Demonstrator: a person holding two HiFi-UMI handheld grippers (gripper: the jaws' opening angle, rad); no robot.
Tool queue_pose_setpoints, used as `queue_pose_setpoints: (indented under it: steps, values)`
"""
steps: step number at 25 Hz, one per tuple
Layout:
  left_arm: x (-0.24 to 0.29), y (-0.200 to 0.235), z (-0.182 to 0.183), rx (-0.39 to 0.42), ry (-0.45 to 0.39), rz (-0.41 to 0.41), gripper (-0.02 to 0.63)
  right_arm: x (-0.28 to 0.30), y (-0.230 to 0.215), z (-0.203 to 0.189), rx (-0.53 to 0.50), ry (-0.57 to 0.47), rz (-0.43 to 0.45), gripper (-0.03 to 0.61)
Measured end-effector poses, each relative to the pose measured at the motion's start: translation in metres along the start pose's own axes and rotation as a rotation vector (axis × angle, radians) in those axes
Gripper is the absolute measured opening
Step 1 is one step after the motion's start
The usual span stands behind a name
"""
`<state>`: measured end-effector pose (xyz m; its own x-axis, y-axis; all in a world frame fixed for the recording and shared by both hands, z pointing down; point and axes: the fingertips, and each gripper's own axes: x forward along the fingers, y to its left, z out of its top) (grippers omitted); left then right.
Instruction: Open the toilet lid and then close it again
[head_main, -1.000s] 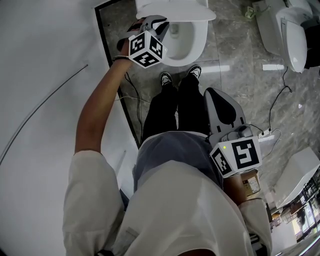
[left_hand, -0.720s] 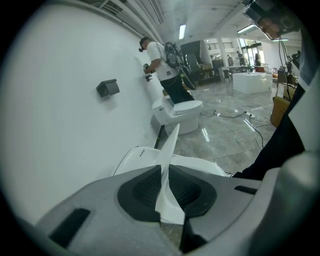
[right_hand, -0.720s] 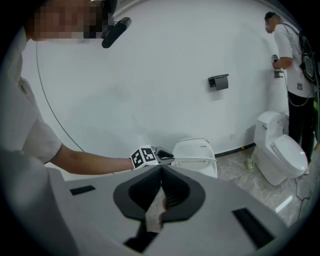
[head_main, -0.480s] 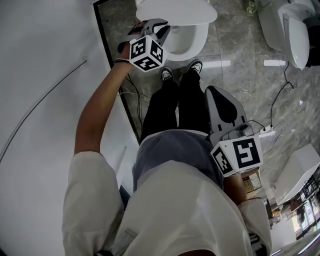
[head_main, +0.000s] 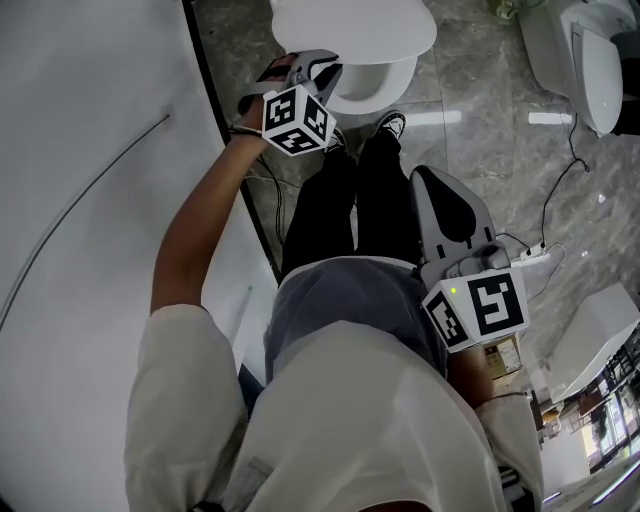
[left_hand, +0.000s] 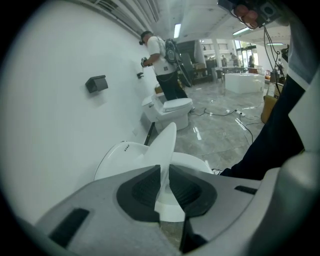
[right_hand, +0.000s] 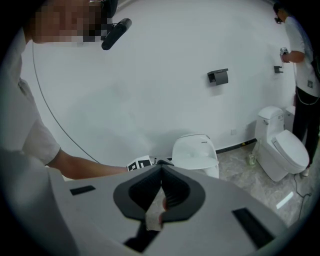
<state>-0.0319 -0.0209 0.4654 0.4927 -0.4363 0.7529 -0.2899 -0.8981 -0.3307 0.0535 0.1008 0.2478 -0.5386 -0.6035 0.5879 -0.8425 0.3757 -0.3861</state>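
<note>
The right tool (right_hand: 161, 172), jaws together and empty, faces the white toilet lid (right_hand: 195, 150) before a wall (right_hand: 150, 90).

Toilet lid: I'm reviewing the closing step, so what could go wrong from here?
The left gripper pinches only the thin edge of the tilted lid; it could slip out and slam onto the seat. The right gripper hangs shut by the person's hip, probably too far off to catch it.
</note>
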Motion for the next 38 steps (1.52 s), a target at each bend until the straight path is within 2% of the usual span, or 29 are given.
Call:
queue_pose_setpoints:
  steps: [22, 28, 38]
  values:
    - [0.023, -0.074, -0.04, 0.039, 0.038, -0.105, 0.048, 0.02, -0.005, -0.021, 0.002, 0.062, -0.006, 0.011]
    - [0.032, -0.094, -0.052, 0.013, 0.052, -0.13, 0.049, 0.022, -0.006, -0.032, 0.012, 0.079, -0.008, 0.011]
    - [0.048, -0.121, -0.069, 0.02, 0.089, -0.177, 0.049, 0.026, -0.016, -0.045, 0.028, 0.106, -0.014, 0.01]
